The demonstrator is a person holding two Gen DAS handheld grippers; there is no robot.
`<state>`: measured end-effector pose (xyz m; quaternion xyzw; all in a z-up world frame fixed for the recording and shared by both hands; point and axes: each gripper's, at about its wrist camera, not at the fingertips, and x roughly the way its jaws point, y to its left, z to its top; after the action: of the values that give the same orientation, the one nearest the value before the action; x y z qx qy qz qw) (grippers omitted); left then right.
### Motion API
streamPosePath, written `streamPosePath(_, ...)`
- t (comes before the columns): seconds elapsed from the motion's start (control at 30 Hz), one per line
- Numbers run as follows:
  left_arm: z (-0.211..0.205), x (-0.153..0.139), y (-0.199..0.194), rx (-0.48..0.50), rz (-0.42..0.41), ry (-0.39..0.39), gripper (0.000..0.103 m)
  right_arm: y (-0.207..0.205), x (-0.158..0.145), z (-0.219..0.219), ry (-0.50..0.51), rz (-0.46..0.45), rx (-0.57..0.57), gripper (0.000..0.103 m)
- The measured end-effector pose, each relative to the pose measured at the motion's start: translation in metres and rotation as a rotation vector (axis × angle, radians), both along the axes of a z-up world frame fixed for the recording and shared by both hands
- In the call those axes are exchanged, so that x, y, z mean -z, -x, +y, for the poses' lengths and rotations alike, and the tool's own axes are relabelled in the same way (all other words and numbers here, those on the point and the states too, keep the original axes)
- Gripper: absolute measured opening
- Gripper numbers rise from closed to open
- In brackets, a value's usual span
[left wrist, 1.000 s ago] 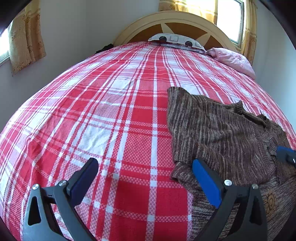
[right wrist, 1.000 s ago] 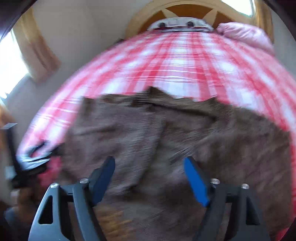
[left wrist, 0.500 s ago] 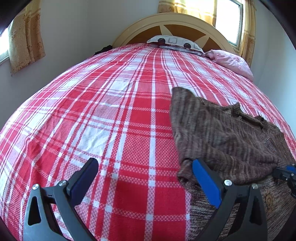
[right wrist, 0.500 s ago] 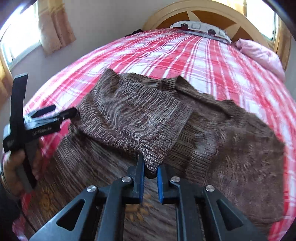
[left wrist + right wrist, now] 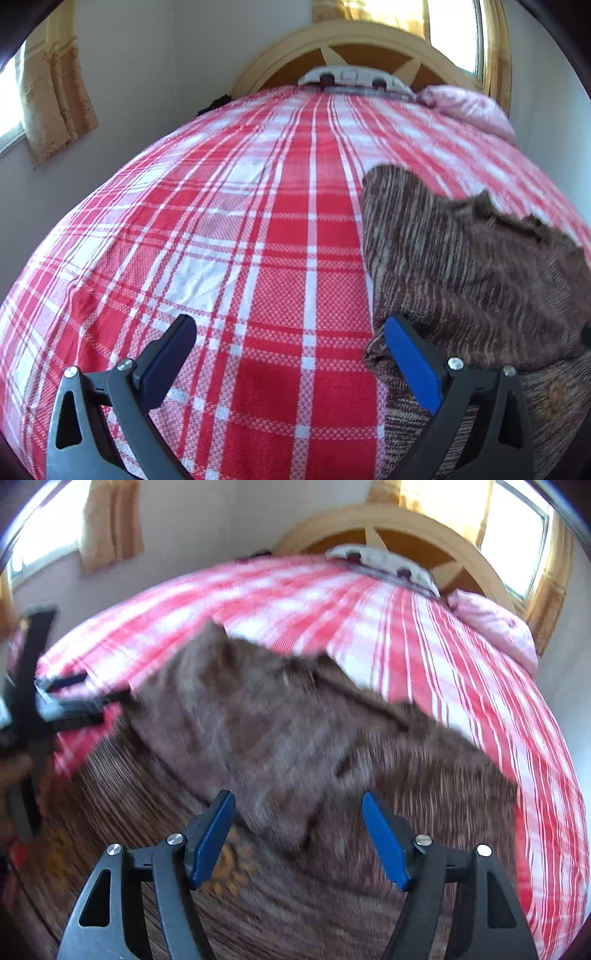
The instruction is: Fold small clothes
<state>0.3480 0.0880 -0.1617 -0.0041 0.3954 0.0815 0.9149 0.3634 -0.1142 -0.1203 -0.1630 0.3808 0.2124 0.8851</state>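
Observation:
A brown knitted sweater (image 5: 461,258) lies flat on the red and white plaid bedspread (image 5: 229,258), its left sleeve folded across its body (image 5: 266,738). My right gripper (image 5: 297,805) hovers over the sweater with its jaws opening. The sleeve's cuff end lies under the gap, and the blue pads (image 5: 384,838) do not press on it. My left gripper (image 5: 290,328) stands open above the bedspread beside the sweater's left edge, with nothing between its fingers. In the right wrist view the left gripper (image 5: 66,701) shows at the far left, held by a hand (image 5: 14,771).
A round wooden headboard (image 5: 369,40) stands at the far end with a grey and white pillow (image 5: 354,77) and a pink pillow (image 5: 465,107). Curtained windows (image 5: 55,92) flank the bed. Bare bedspread stretches left of the sweater.
Half a second ago my right gripper was shut on the sleeve's cuff; it has let go and its jaws have spread. The sleeve now rests on the sweater's body. The left gripper has hardly moved.

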Motion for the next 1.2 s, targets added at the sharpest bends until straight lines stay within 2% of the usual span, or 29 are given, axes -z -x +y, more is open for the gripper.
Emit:
streamPosePath(0.1,-0.003,-0.001,0.001,0.004,-0.006,-0.022,0.103,-0.023,-0.005,0.013,-0.130,0.091,-0.070,0.072)
streamPosePath(0.17,0.001,-0.001,0.003,-0.003,-0.013,-0.006,0.103,-0.044,-0.003,0.019,-0.173,0.117,-0.034,0.072)
streamPosePath(0.2,0.002,-0.001,0.003,-0.006,-0.013,0.001,0.103,-0.057,0.001,0.023,-0.144,0.106,0.004,0.072)
streamPosePath(0.27,0.004,-0.001,0.003,-0.008,-0.014,0.010,0.103,-0.077,0.010,0.030,-0.008,0.034,0.093,0.072)
streamPosePath(0.3,0.003,-0.001,0.002,-0.008,-0.013,0.010,0.103,-0.089,0.021,0.032,0.059,0.045,0.124,0.072)
streamPosePath(0.33,0.003,0.000,0.001,-0.009,-0.010,0.007,0.103,-0.100,0.035,0.030,0.098,0.110,0.137,0.068)
streamPosePath(0.37,0.002,0.001,0.001,-0.009,-0.006,0.003,0.103,-0.105,0.041,0.026,0.089,0.134,0.139,0.068)
streamPosePath(0.4,0.002,0.001,0.000,-0.008,-0.003,-0.002,0.103,-0.107,0.041,0.022,0.060,0.133,0.133,0.056)
streamPosePath(0.43,0.001,0.001,0.000,-0.007,-0.001,-0.005,0.103,-0.105,0.039,0.021,0.046,0.131,0.111,0.028)
streamPosePath(0.47,0.000,0.002,-0.001,-0.007,0.000,-0.005,0.103,-0.104,0.037,0.022,0.055,0.118,0.105,0.019)
streamPosePath(0.5,0.001,0.002,-0.001,-0.007,0.002,-0.004,0.103,-0.101,0.035,0.025,0.093,0.082,0.100,0.016)
streamPosePath(0.6,0.001,0.003,-0.002,-0.007,0.006,0.001,0.103,-0.102,0.039,0.028,0.165,0.048,0.103,0.016)
streamPosePath(0.67,0.001,0.003,-0.003,-0.007,0.008,-0.001,0.103,-0.106,0.039,0.022,0.133,0.074,0.121,0.016)
streamPosePath(0.7,0.002,0.003,-0.003,-0.007,0.008,-0.003,0.103,-0.103,0.038,0.019,0.136,0.073,0.125,0.022)
streamPosePath(0.73,0.002,0.003,-0.003,-0.009,0.007,-0.005,0.103,-0.102,0.035,0.019,0.159,0.057,0.140,0.040)
streamPosePath(0.8,0.002,0.004,-0.002,-0.012,0.005,-0.011,0.103,-0.098,0.032,0.020,0.184,0.019,0.164,0.058)
streamPosePath(0.87,-0.001,0.003,-0.001,-0.018,-0.001,-0.034,0.103,-0.087,0.022,0.022,0.116,-0.005,0.121,0.058)
streamPosePath(0.93,-0.002,0.003,0.000,-0.024,0.007,-0.044,0.103,-0.074,0.019,0.032,0.042,0.023,0.013,0.058)
streamPosePath(1.07,0.005,0.005,0.006,-0.041,0.031,0.008,0.103,-0.050,0.037,0.039,0.073,0.113,-0.051,0.058)
streamPosePath(1.2,0.012,0.007,0.007,-0.034,0.043,0.069,0.103,-0.034,0.046,0.011,0.050,0.166,-0.031,0.058)
